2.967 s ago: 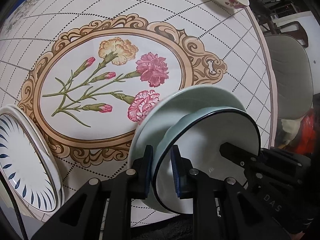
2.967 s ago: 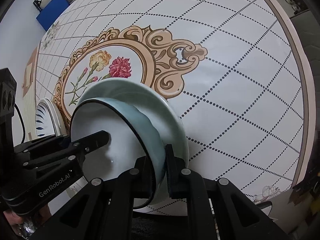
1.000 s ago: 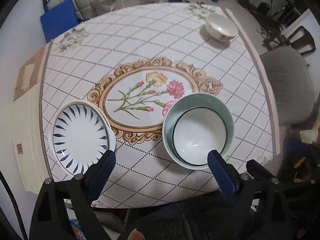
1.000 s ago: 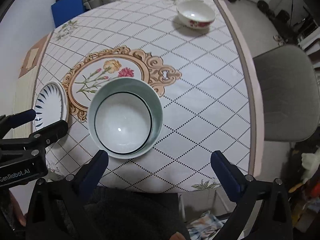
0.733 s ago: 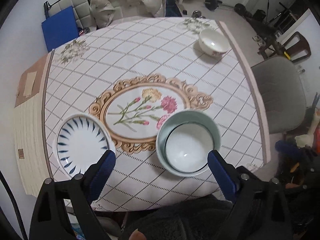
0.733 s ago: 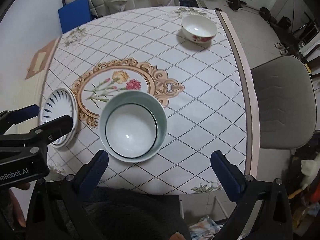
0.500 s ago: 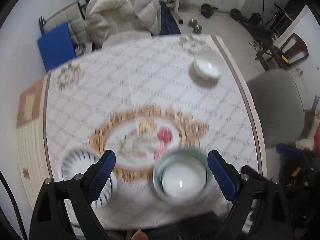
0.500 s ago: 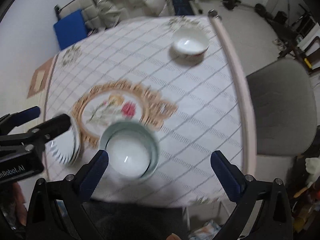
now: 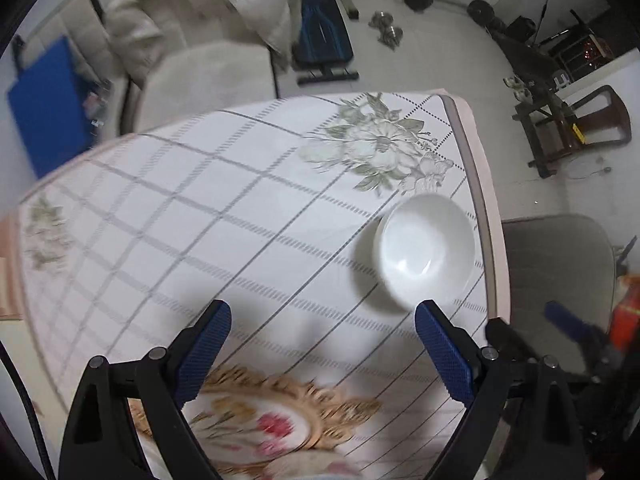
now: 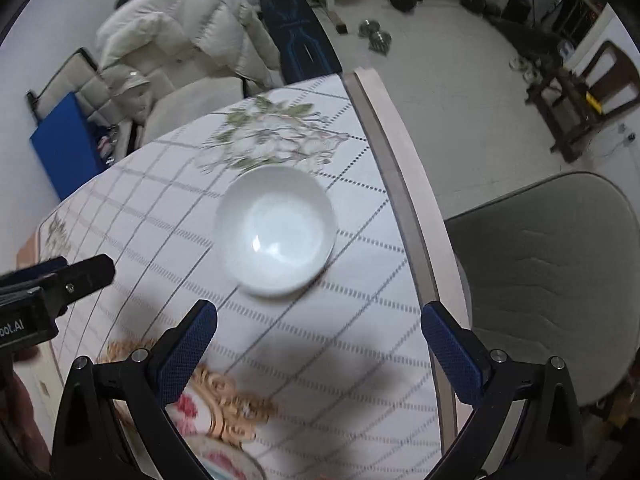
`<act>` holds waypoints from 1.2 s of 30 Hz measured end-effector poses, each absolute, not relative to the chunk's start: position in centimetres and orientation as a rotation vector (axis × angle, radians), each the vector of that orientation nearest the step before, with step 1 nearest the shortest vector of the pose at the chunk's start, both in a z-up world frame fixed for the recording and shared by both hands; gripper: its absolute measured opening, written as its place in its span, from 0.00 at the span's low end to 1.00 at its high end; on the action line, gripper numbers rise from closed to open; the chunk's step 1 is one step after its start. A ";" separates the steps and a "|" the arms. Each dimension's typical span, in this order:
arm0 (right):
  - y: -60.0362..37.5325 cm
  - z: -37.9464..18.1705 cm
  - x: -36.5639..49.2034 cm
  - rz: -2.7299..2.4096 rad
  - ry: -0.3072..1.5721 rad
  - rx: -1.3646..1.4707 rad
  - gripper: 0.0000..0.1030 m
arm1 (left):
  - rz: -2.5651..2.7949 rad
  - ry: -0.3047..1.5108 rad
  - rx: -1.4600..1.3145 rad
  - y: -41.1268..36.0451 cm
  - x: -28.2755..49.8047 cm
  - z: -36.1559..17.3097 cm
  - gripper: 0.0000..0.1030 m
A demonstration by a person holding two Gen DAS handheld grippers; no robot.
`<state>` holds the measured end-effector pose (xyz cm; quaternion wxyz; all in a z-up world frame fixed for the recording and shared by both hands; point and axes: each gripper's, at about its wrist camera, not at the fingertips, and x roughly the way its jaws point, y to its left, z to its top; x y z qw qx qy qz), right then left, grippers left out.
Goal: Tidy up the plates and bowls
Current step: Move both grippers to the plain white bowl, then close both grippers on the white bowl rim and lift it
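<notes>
A white bowl (image 9: 426, 250) (image 10: 276, 230) stands alone near the table's far right corner, close to the right edge. My left gripper (image 9: 322, 346) is open above the table, with the bowl just beyond its right fingertip. My right gripper (image 10: 318, 344) is open too, and the bowl lies ahead between its fingers, closer to the left one. Neither gripper holds anything. The pale green plate with the bowl in it shows only as a blurred sliver at the bottom edge (image 10: 228, 458). The blue-patterned plate is out of view.
The table (image 9: 200, 220) has a checked cloth with a gold-framed flower print (image 9: 260, 420) near me. A grey chair (image 10: 548, 280) stands at the right edge. A padded chair with a white jacket (image 10: 180, 36) is behind the table. Weights lie on the floor.
Both grippers let go of the stacked bowl and plate, opened wide, rose, then swept forward across the table. The white bowl is now close ahead; the stack has dropped out of view.
</notes>
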<state>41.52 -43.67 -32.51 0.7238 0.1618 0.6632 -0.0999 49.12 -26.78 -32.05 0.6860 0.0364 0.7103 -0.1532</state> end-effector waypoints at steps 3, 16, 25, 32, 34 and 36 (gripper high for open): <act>-45.4 -35.5 43.3 -0.202 1.499 0.449 0.92 | -0.389 1.646 0.061 -28.9 50.9 -34.7 0.91; -47.1 -43.3 46.8 -0.121 1.645 0.560 0.33 | -0.493 1.810 0.114 -34.7 52.7 -41.1 0.44; -46.8 -45.1 47.5 -0.077 1.688 0.530 0.06 | -0.482 1.827 0.090 -34.6 51.9 -42.2 0.13; -46.4 -44.2 46.9 -0.057 1.665 0.541 0.06 | -0.471 1.769 0.098 -33.1 51.5 -40.1 0.12; -46.0 -43.5 47.0 -0.045 1.657 0.534 0.06 | -0.472 1.756 0.092 -32.9 51.6 -39.6 0.12; -45.3 -42.4 47.0 -0.032 1.645 0.515 0.06 | -0.475 1.733 0.091 -32.5 51.3 -38.5 0.12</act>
